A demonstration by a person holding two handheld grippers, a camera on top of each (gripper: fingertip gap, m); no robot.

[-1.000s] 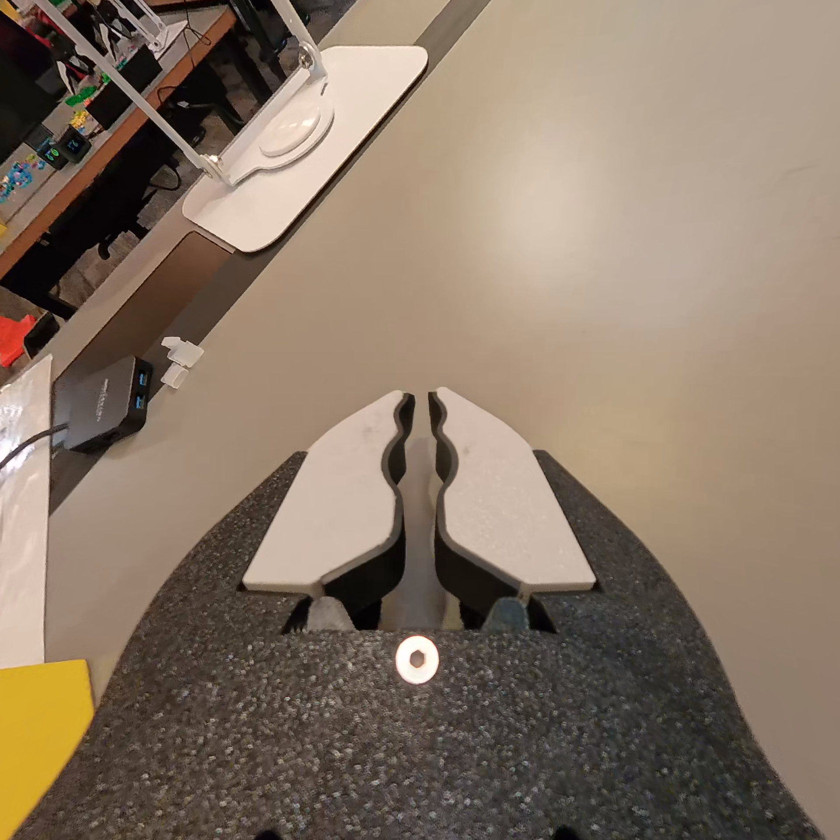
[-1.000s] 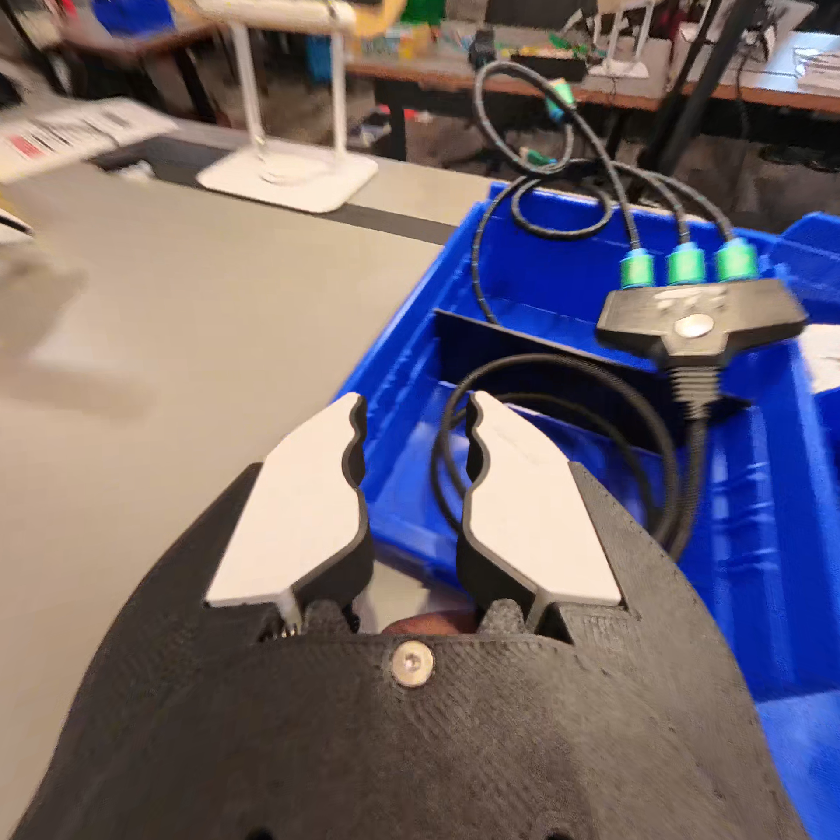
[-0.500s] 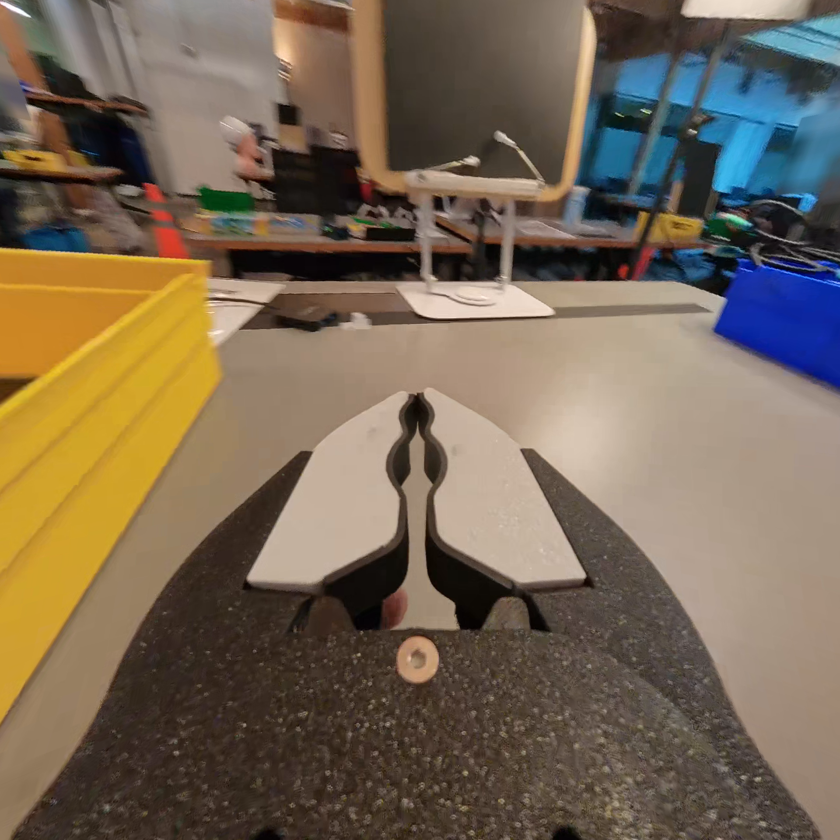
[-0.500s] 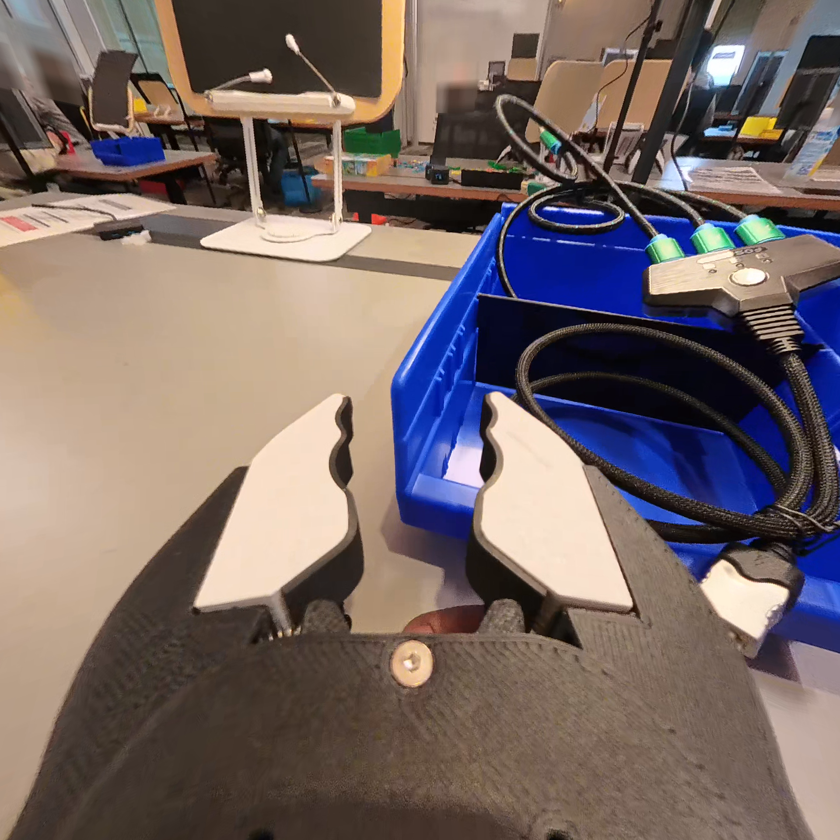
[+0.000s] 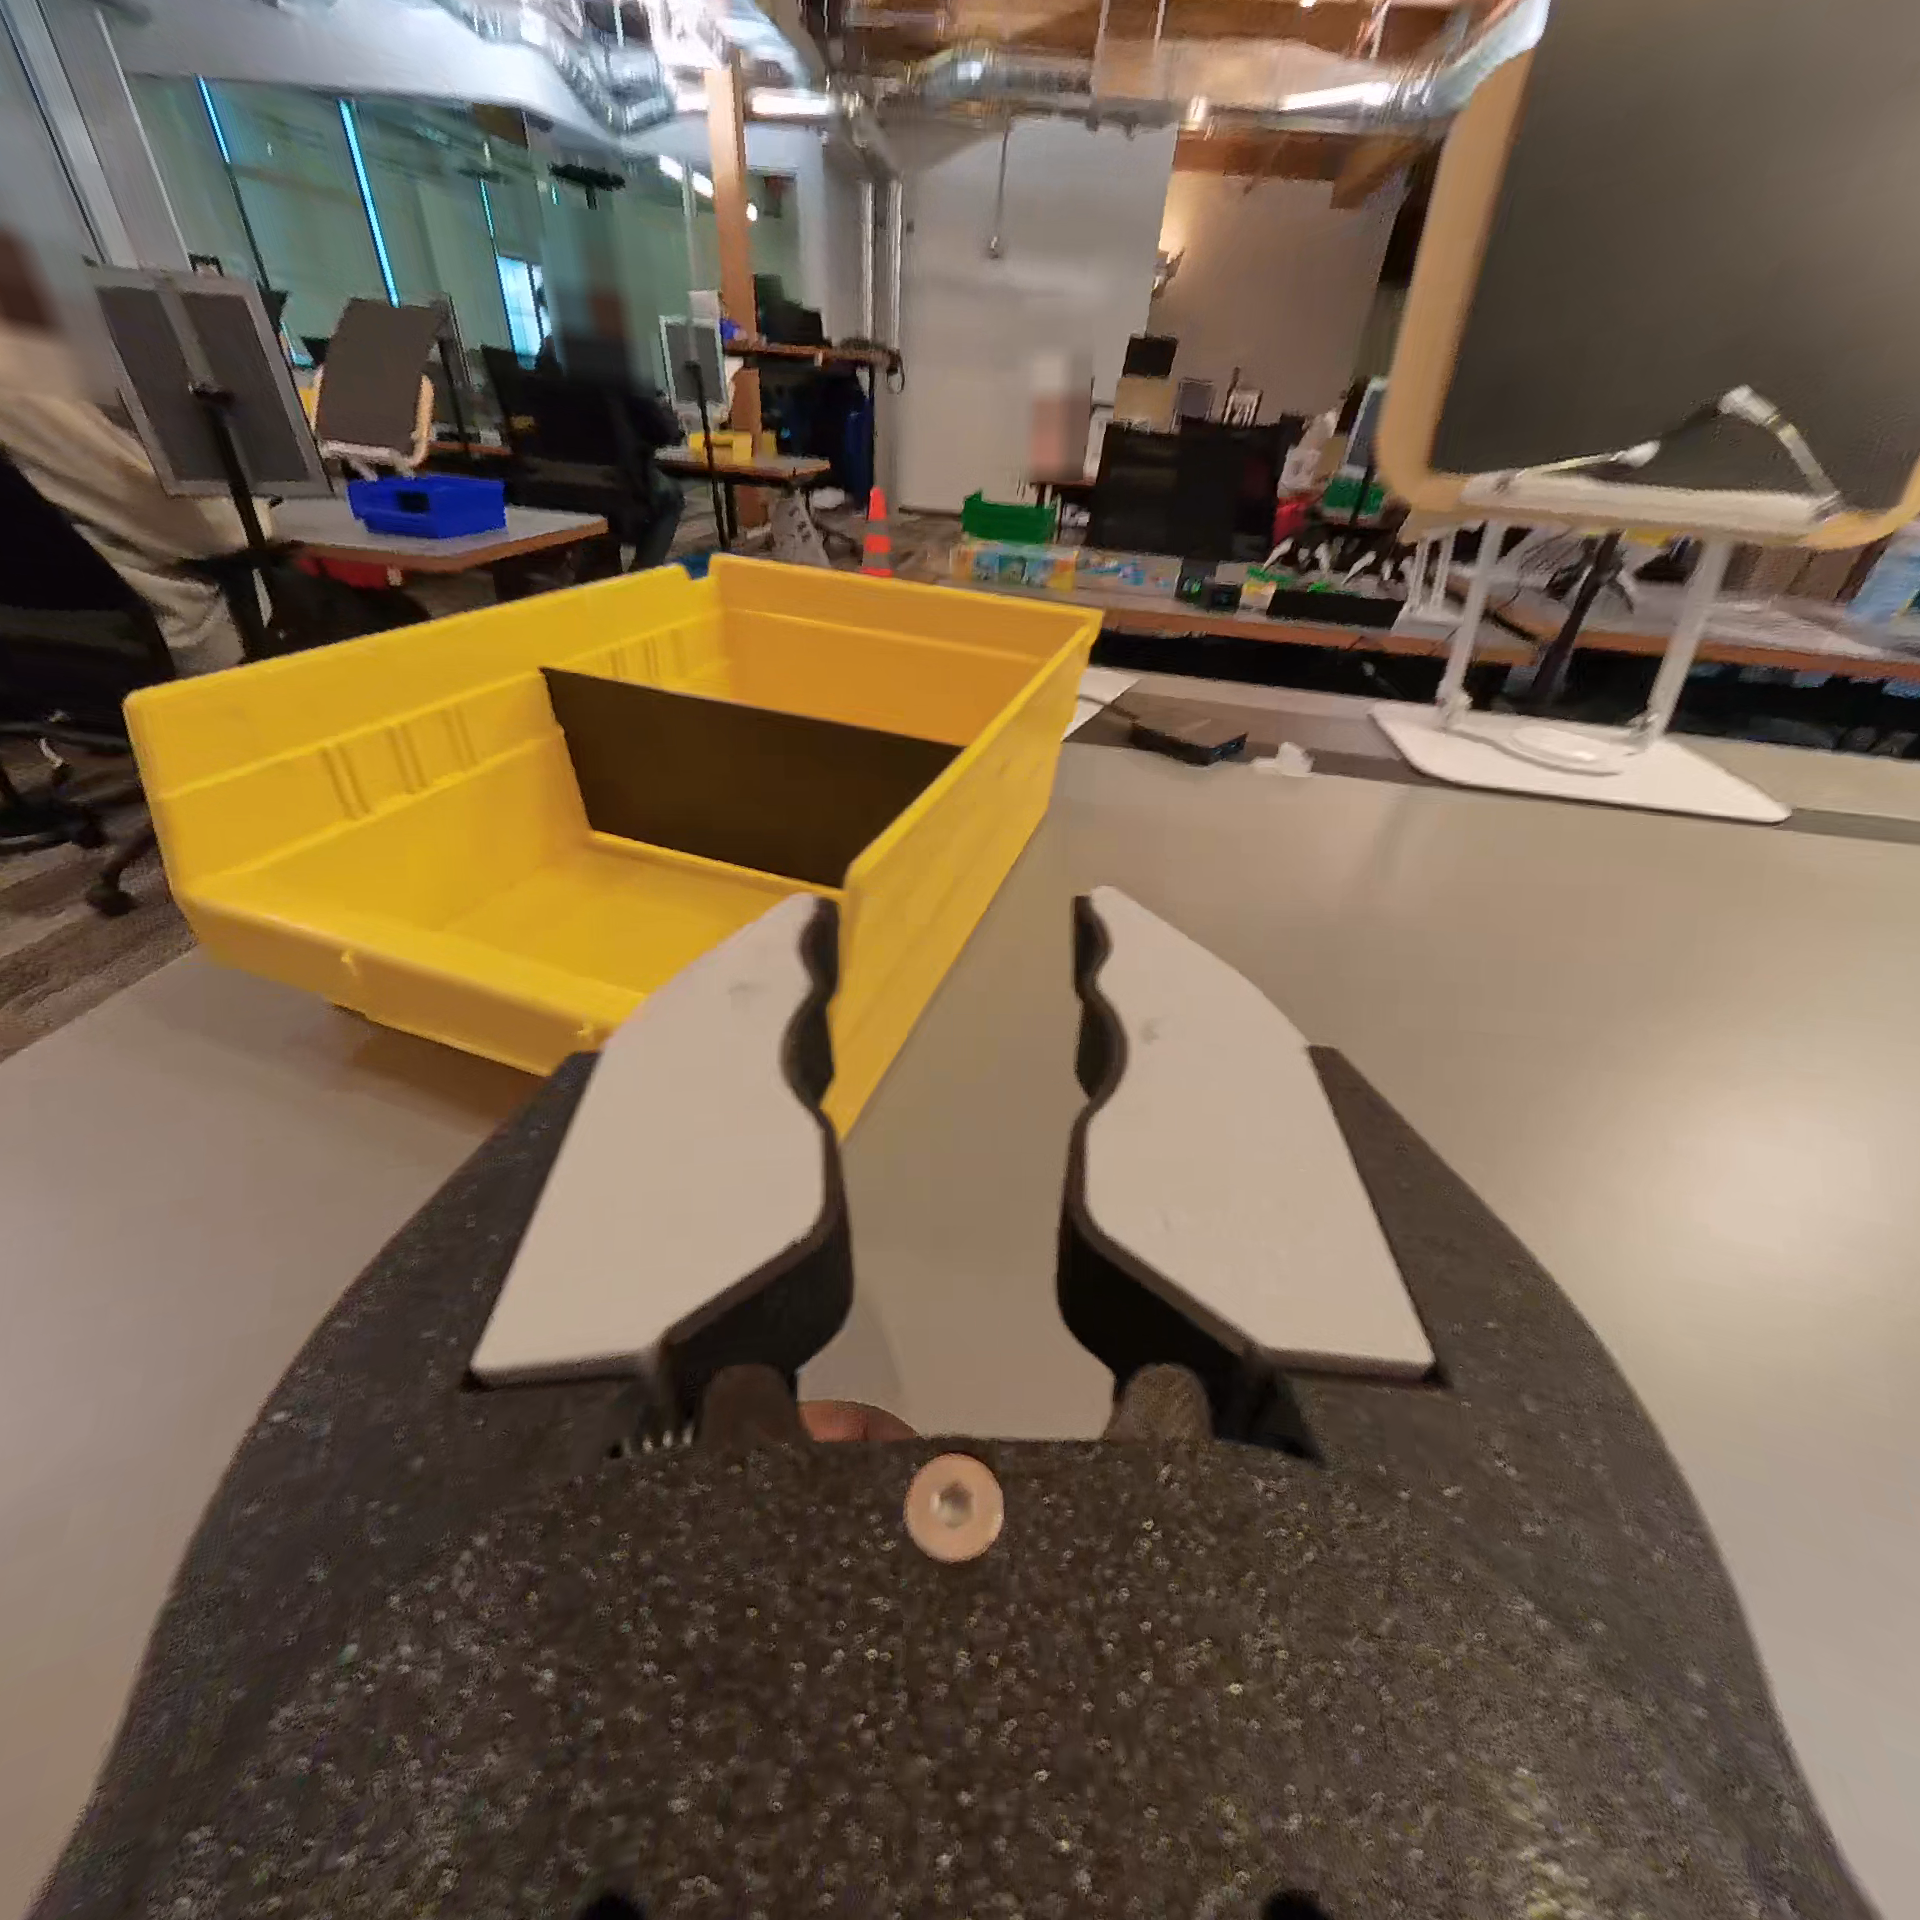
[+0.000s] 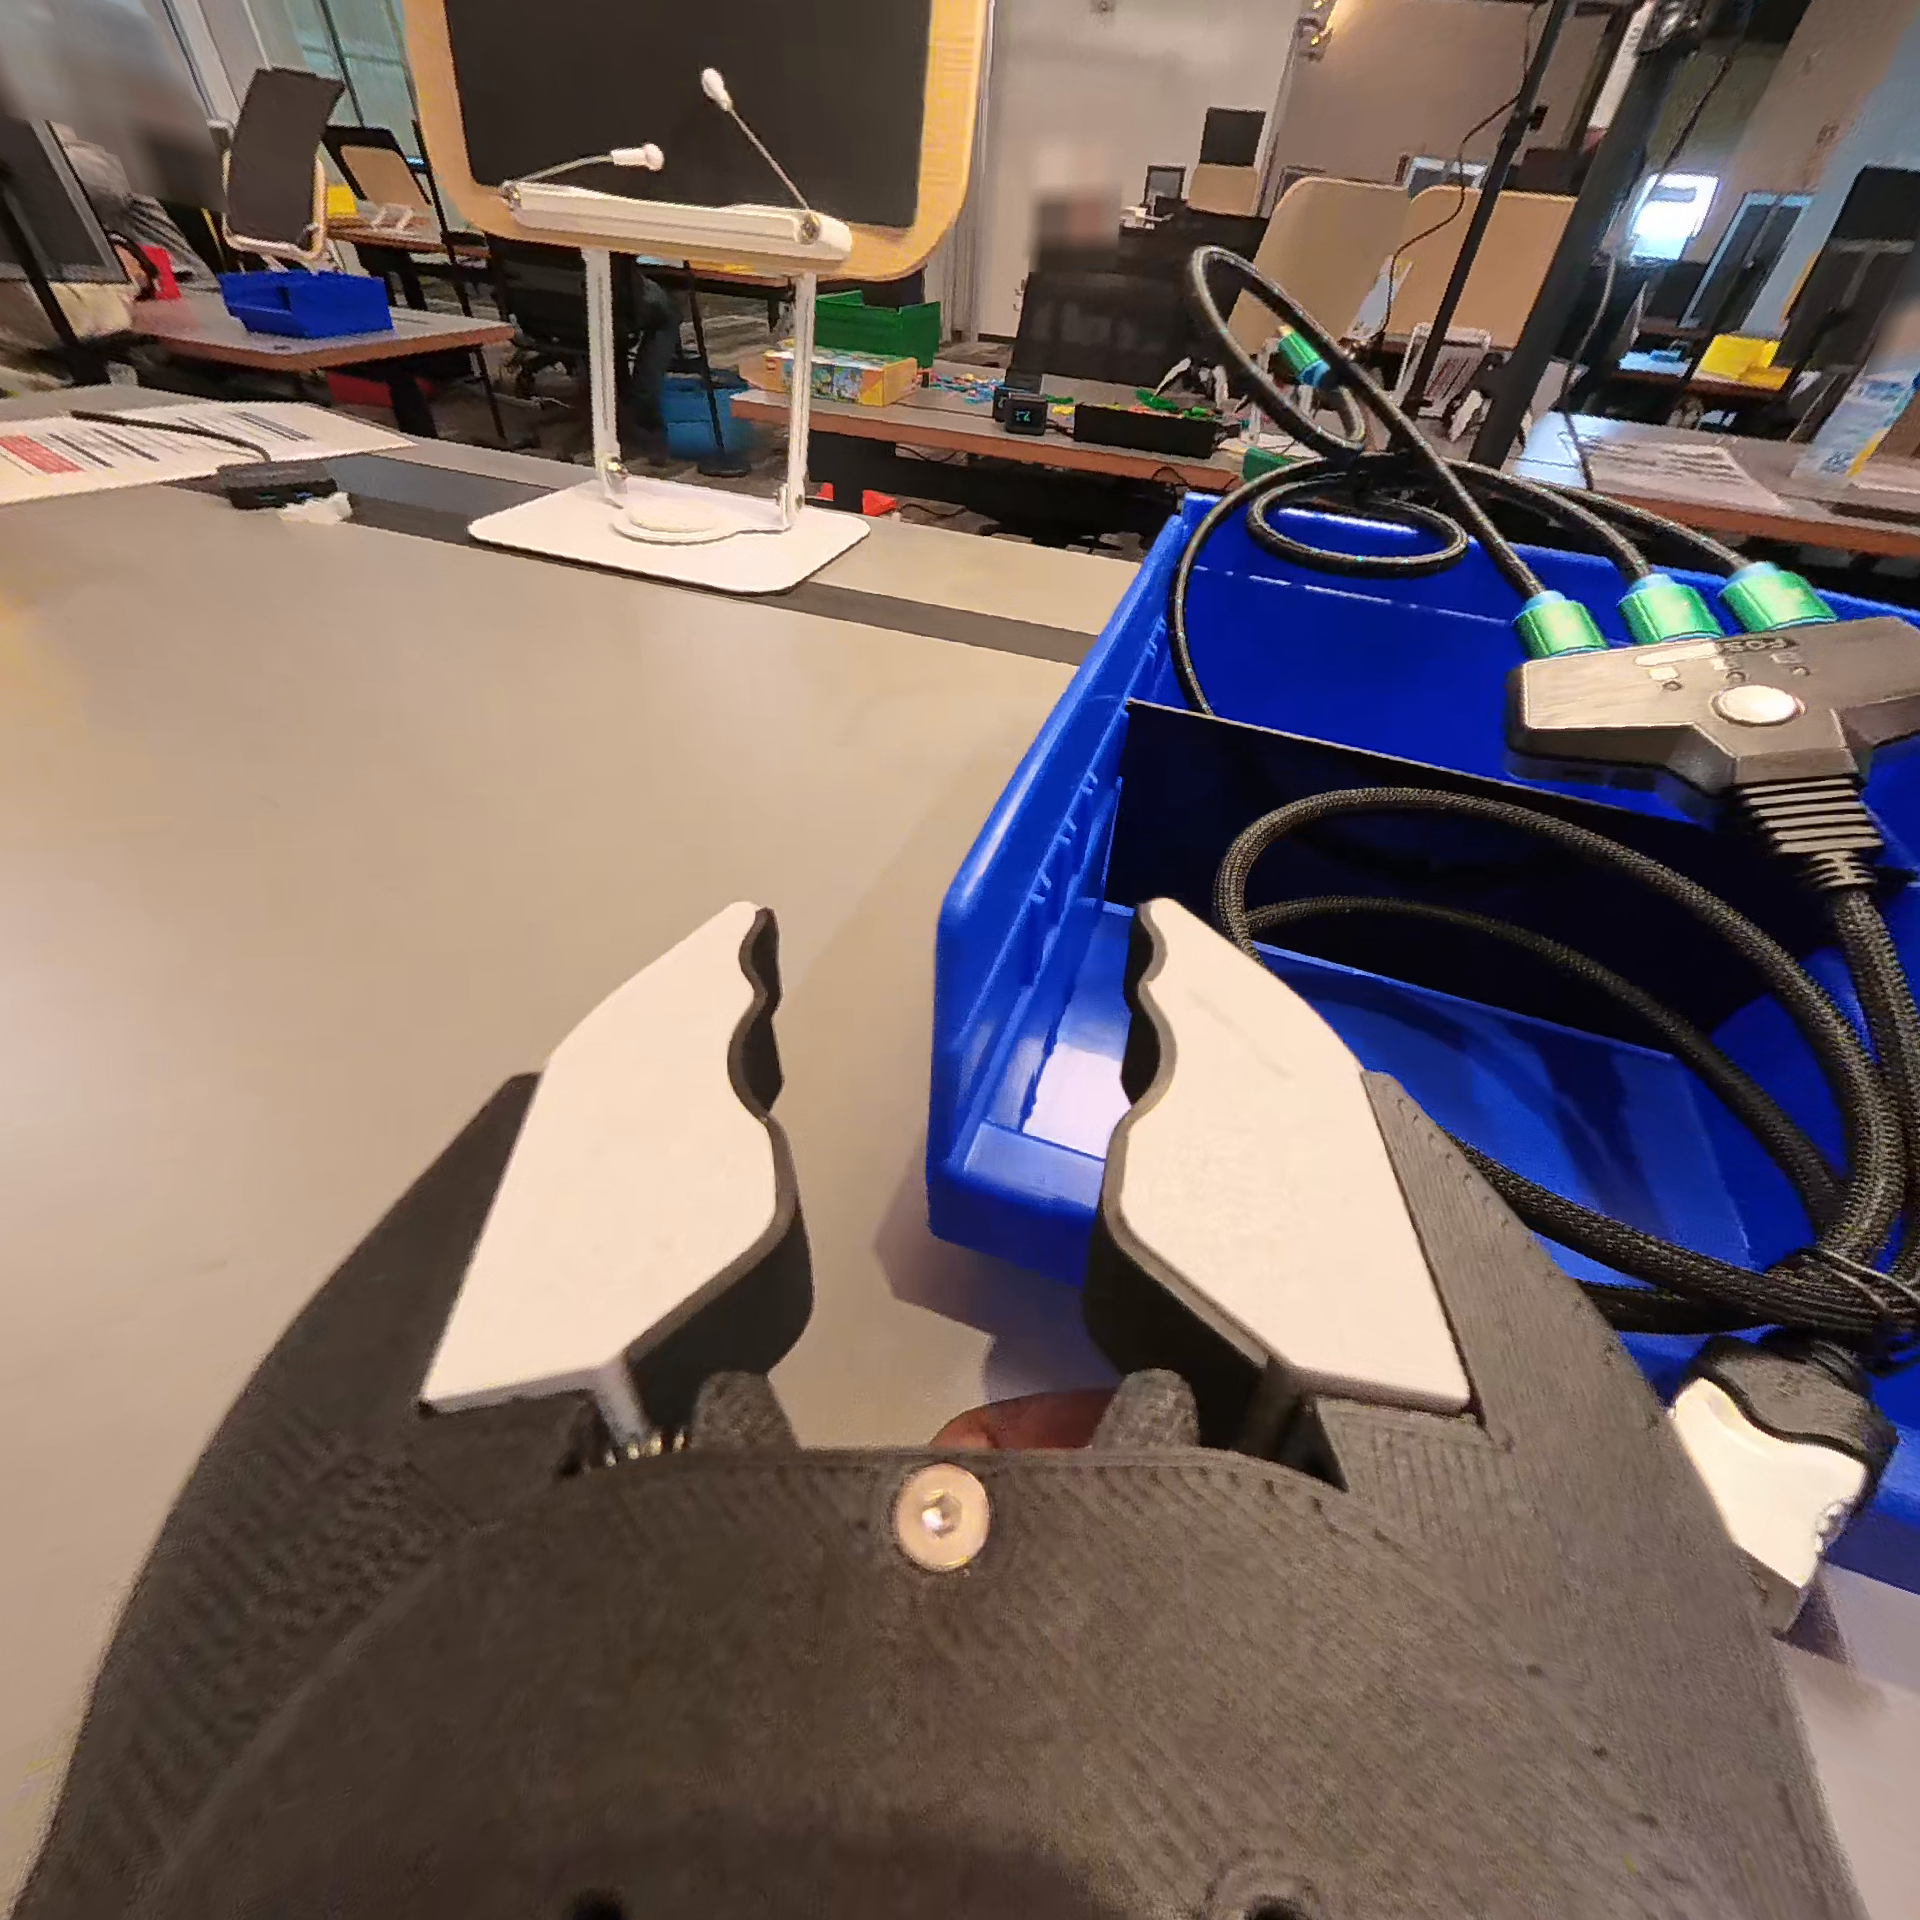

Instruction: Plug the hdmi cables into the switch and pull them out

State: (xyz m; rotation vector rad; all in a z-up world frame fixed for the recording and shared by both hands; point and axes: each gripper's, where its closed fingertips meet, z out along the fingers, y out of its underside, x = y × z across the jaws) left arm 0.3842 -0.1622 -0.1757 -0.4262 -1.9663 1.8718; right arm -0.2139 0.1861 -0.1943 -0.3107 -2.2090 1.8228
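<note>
Both claws are held wide open and empty above the grey table (image 6: 416, 831): the left gripper (image 5: 951, 961) beside an empty yellow plastic bin (image 5: 935, 831), the right gripper (image 6: 951, 961) beside the blue plastic bin (image 6: 1039, 935), where the black T-shaped HDMI switch (image 6: 1714, 727) lies with three green-collared braided cables (image 6: 1662, 608) plugged in, apparently awaiting pickup.
</note>
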